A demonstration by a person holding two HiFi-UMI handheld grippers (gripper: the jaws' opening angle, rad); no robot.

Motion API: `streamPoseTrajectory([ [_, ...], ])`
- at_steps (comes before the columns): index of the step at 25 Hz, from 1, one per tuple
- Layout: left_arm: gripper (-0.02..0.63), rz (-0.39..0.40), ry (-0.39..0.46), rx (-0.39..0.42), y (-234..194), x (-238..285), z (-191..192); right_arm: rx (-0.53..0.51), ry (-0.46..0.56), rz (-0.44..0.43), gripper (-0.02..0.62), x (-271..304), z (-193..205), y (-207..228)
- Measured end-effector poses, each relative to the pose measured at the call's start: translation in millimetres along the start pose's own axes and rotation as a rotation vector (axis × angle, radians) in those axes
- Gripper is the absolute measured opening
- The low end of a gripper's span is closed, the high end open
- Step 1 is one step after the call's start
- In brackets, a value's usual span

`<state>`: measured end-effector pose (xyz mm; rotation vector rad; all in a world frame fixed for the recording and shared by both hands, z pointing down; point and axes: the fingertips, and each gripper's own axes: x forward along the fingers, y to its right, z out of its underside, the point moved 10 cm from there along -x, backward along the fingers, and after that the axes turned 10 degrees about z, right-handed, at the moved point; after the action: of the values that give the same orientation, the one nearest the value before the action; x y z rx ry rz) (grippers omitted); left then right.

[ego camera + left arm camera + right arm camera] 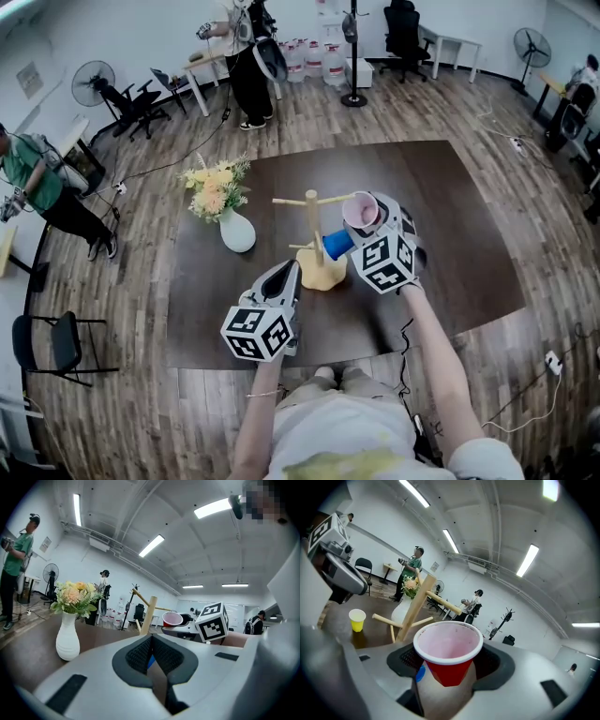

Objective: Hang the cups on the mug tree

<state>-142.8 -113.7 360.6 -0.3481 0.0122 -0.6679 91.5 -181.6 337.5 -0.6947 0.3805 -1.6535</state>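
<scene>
My right gripper (368, 216) (450, 660) is shut on a red cup (360, 210) (447, 649) with a pale pink inside. It holds the cup mouth up, just right of the wooden mug tree (313, 232) (414, 606) and beside the tip of an upper peg. A blue cup (337, 246) hangs on a lower peg below it. My left gripper (288, 273) (151, 641) is shut and empty, low at the front left of the tree's base. A yellow cup (357, 619) stands on the table and shows only in the right gripper view.
A white vase of flowers (235, 230) (68, 637) stands on the dark table (450, 234) left of the tree. Beyond the table, people stand at the back and far left, among chairs, fans and desks.
</scene>
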Motion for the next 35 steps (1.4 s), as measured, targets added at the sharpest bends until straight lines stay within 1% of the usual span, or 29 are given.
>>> streamPoseTrajectory([
  [5, 0.023, 0.022, -0.005, 0.0, -4, 1, -1, -0.082, 0.0, 0.035, 0.313, 0, -11, -1],
  [14, 0.023, 0.033, -0.003, -0.015, -11, -2, 1, -0.243, 0.004, 0.075, 0.313, 1, -29, -11],
  [25, 0.023, 0.045, 0.001, -0.022, -13, -7, -1, -0.506, 0.001, 0.152, 0.313, 2, -44, -29],
  [35, 0.023, 0.068, -0.007, -0.03, -17, -7, 1, -0.635, 0.001, 0.172, 0.313, 2, -50, -40],
])
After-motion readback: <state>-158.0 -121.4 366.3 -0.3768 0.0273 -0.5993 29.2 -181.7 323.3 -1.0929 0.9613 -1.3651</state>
